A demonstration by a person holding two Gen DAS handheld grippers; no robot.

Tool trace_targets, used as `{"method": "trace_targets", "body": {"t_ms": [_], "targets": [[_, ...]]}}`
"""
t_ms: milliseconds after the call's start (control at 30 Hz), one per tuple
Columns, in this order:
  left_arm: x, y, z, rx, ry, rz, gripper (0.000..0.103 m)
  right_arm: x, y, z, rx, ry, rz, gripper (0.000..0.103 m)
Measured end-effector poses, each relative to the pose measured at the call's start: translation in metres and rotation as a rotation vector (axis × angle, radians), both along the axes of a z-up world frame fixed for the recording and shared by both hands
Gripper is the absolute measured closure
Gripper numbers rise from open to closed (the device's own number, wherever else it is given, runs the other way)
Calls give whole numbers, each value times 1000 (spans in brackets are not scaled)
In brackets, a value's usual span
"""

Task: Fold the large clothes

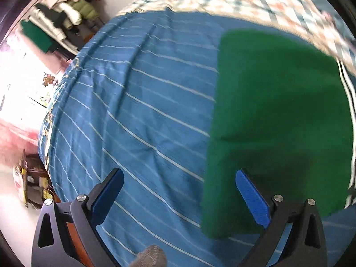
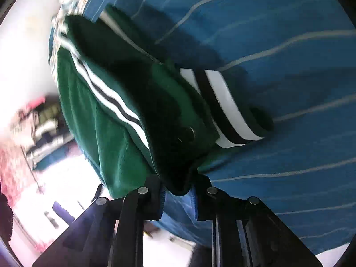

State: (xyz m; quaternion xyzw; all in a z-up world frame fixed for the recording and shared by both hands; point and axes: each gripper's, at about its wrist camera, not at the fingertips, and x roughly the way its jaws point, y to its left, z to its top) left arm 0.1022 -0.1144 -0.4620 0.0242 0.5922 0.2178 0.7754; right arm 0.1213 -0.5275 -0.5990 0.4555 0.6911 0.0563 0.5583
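Observation:
A green garment (image 1: 278, 111) lies flat and folded on the right of a blue striped bed sheet (image 1: 133, 111). My left gripper (image 1: 180, 197) hovers open above its near left corner; one blue finger (image 1: 251, 198) is over the green cloth, the other over bare sheet. In the right wrist view the same green garment (image 2: 111, 133) is lifted and bunched, its white and black striped trim (image 2: 227, 111) hanging over the sheet (image 2: 289, 44). My right gripper (image 2: 178, 191) is shut on a fold of this cloth at the bed's edge.
A checkered quilt (image 1: 244, 0) covers the far end of the bed. A pile of clothes (image 1: 66, 15) sits beyond the bed's far left corner. A low cabinet (image 1: 31, 187) stands on the floor by the left side. A grey knitted piece (image 1: 152, 255) pokes in at the bottom.

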Motion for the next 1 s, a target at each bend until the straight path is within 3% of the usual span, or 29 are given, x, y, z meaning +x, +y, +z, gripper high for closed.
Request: {"method": "trace_targets", "body": {"t_ms": [67,133,200,300,367,433,500,533,567,633,733,800,833,867,933,1000], "targets": [[-2,-8,-7,-6,16,-31,0,-10,-14,34,-62,-95,-62,97],[-6,-16,-7,-24,-1,-59,0,-18,-26,51,-112,-131,-77,98],[-7,-23,-11,-26,3,-85,0,-25,-30,37,-145,-88,-65,98],[-8,-29,-16,8,22,-117,0,-24,-20,-10,-171,64,58,95],[-10,-29,-13,-2,11,-113,0,-12,-18,0,-166,66,102,91],[-14,-24,-10,-16,-7,-89,0,5,-16,28,-240,8,166,86],[-18,-19,-13,-35,-22,-60,0,31,-7,70,-360,-113,262,84],[-22,-17,-14,-49,-36,-41,0,47,2,90,-395,-184,312,77],[-24,-16,-15,-58,-51,-26,0,65,15,106,-404,-249,372,60],[-29,-16,-16,-65,-76,5,0,97,51,121,-374,-325,510,48],[-30,-18,-18,-68,-86,32,0,137,111,111,-300,-343,674,49],[-31,-20,-19,-67,-97,41,0,161,150,88,-317,-319,743,52],[-31,-20,-19,-65,-99,39,0,169,162,76,-343,-314,747,66],[-32,-21,-20,-60,-103,33,0,181,174,64,-390,-322,741,73],[-34,-22,-20,-59,-116,15,0,206,189,38,-460,-323,706,74],[-34,-20,-20,-80,-123,6,0,219,186,19,-446,-273,673,74]]}}
